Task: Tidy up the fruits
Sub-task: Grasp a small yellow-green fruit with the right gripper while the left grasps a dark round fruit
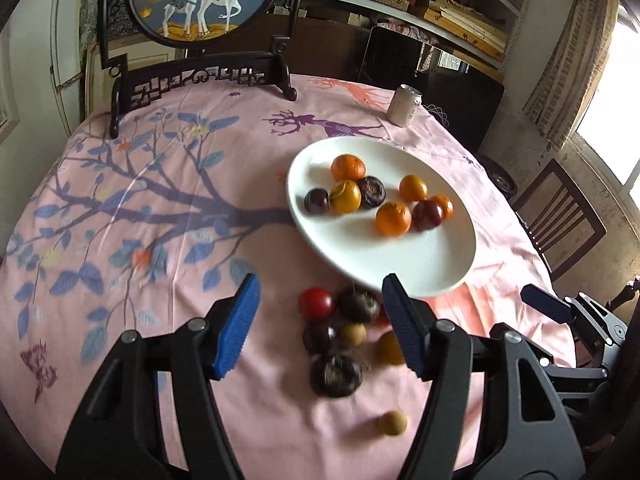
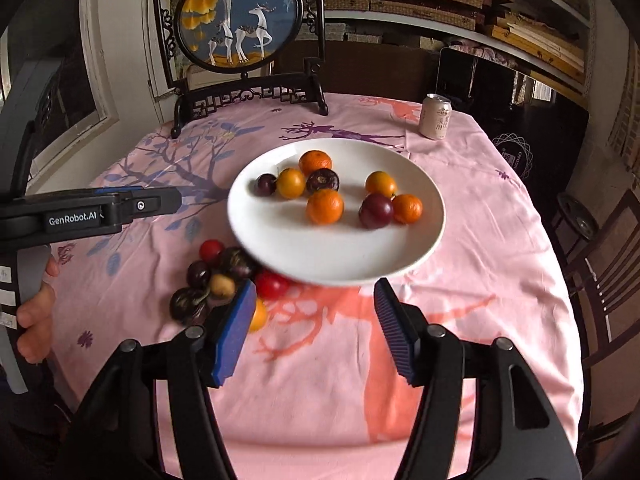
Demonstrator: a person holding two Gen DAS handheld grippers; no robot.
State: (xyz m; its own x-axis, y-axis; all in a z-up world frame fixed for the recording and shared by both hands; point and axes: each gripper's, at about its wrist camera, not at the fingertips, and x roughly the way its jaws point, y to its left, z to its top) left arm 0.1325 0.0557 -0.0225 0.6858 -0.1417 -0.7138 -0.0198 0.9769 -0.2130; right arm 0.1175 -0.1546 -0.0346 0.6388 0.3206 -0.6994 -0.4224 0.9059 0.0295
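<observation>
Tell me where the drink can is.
The drink can stands upright at the table's far right in both wrist views, beyond the white plate, right of the deer screen.

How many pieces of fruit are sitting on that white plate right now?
8 on the white plate. A left cluster has a small plum, a yellow-orange fruit, a tangerine and a dark fruit; one tangerine sits mid-plate; the right trio is an orange fruit, plum and tangerine.

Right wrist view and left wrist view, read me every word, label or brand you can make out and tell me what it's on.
"GenRobot.AI": on the side of the left gripper, right wrist view.
Drink can: printed characters, too small to read.
Dark panel behind the table: white emblem with lettering, too blurred to read.
Nothing else legible.
</observation>
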